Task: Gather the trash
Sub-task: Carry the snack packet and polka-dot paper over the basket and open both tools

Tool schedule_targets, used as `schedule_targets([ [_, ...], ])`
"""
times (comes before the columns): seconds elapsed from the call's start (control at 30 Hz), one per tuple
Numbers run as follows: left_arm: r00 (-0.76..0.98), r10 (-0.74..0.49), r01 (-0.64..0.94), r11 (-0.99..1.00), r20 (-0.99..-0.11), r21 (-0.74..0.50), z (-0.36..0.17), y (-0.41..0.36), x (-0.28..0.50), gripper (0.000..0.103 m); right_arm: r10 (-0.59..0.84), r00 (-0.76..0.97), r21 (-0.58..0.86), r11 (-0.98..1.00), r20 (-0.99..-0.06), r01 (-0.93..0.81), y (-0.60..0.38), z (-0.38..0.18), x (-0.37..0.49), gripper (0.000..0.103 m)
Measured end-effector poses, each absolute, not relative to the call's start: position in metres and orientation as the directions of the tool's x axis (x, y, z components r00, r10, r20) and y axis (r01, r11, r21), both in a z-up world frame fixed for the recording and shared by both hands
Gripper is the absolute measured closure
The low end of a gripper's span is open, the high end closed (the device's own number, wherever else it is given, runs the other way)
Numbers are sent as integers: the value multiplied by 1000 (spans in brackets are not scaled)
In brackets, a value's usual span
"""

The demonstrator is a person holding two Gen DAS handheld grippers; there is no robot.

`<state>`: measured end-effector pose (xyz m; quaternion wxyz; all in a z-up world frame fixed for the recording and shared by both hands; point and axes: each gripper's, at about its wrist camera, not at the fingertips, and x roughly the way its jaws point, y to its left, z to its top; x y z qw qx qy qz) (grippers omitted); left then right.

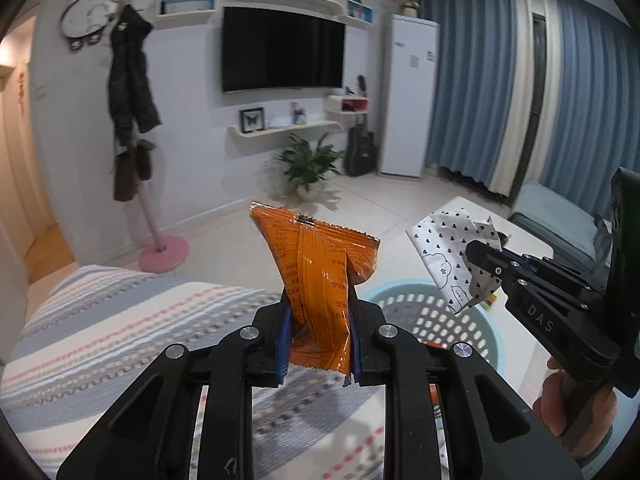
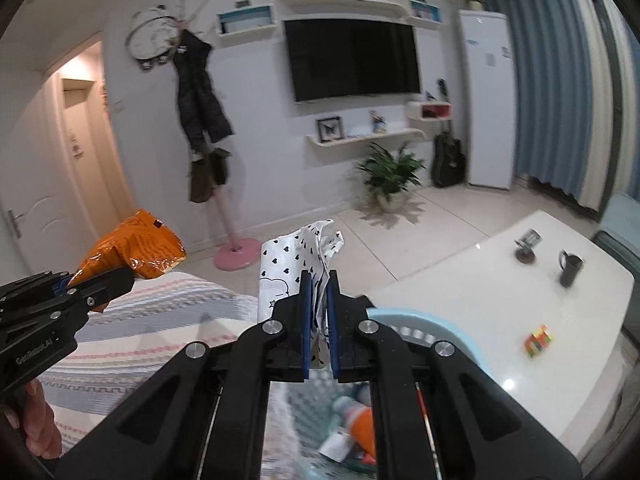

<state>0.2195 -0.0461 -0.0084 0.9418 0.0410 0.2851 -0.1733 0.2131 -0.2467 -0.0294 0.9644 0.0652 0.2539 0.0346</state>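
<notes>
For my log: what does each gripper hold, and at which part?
Left gripper: orange snack packet, by its lower end. Right gripper: heart-print wrapper, by its crumpled lower edge.

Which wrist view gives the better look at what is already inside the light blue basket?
The right wrist view: it looks down into the basket, where some blurred trash pieces lie at the bottom, partly behind the right gripper. The left wrist view shows only the basket's rim and perforated wall beyond the orange wrapper, nothing of its contents.

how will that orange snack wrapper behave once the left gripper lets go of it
The orange wrapper looks crinkled and twisted in the left gripper, so probably thin, floppy and very light. Its glossy film may be slippery. Likely to flutter rather than drop straight.
</notes>
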Motion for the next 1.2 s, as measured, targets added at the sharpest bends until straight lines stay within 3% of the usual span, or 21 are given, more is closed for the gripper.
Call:
schedule_targets([
  [0.43,651,-367,454,890,-664,-47,-64,-112,249,77,26,772,202,970,-636,134,-317,-91,227,97],
  [0.7,623,-386,487,872,-680,-48,-74,-125,251,51,57,720,242,957,-692,157,-328,-114,230,93],
  [0.77,618,-394,489,870,-681,-59,-75,-123,250,37,59,715,244,957,-697,159,-328,-115,229,87],
  [0.8,619,-400,487,871,-676,-69,-75,-121,249,35,61,713,246,956,-698,159,-328,-115,228,83],
  [0.87,616,-408,487,870,-674,-82,-74,-119,247,32,57,718,246,956,-694,161,-327,-114,224,61],
  [0.9,614,-412,485,870,-673,-90,-74,-117,247,30,51,723,243,956,-689,164,-326,-112,222,57],
  [0.97,617,-419,480,871,-666,-103,-74,-112,241,25,46,728,235,959,-684,161,-324,-108,218,54],
  [1.2,641,-461,481,864,-614,-147,-63,-97,221,20,49,747,225,965,-663,137,-312,-89,203,51],
])
